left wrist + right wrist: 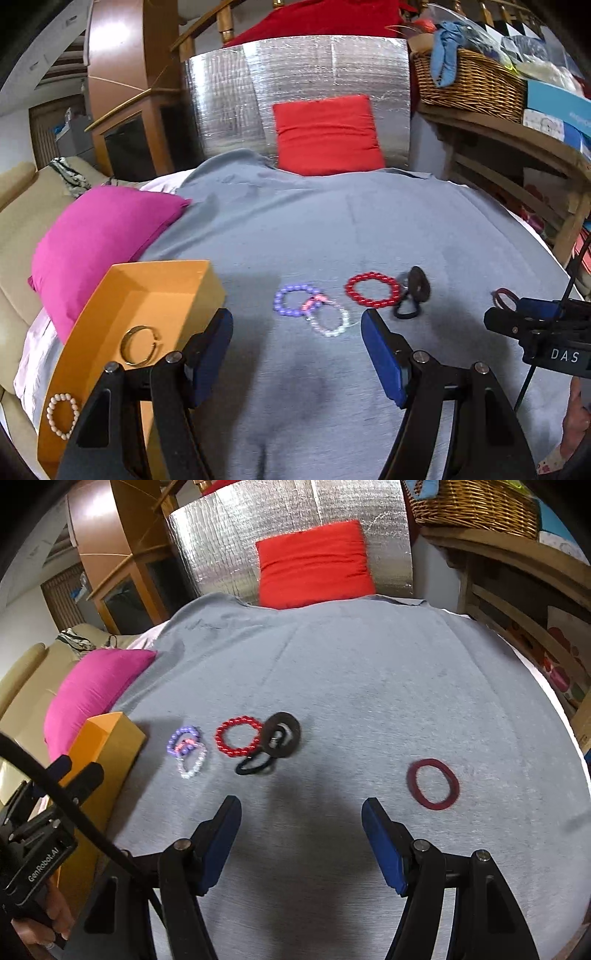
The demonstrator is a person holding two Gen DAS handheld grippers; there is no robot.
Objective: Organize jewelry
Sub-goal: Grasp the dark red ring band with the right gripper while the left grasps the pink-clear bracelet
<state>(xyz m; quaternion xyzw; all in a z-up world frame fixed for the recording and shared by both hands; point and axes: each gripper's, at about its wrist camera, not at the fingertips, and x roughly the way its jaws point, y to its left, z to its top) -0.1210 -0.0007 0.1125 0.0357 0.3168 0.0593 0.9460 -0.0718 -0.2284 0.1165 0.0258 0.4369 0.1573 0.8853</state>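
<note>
Grippers first: our left gripper and right gripper both gape wide over the grey cloth, holding nothing. Just beyond lie purple, clear and red bead bracelets beside black rings. Only our left view shows inside the orange box: a gold bangle and pearl bracelet. Our right view shows the maroon band whole.
</note>
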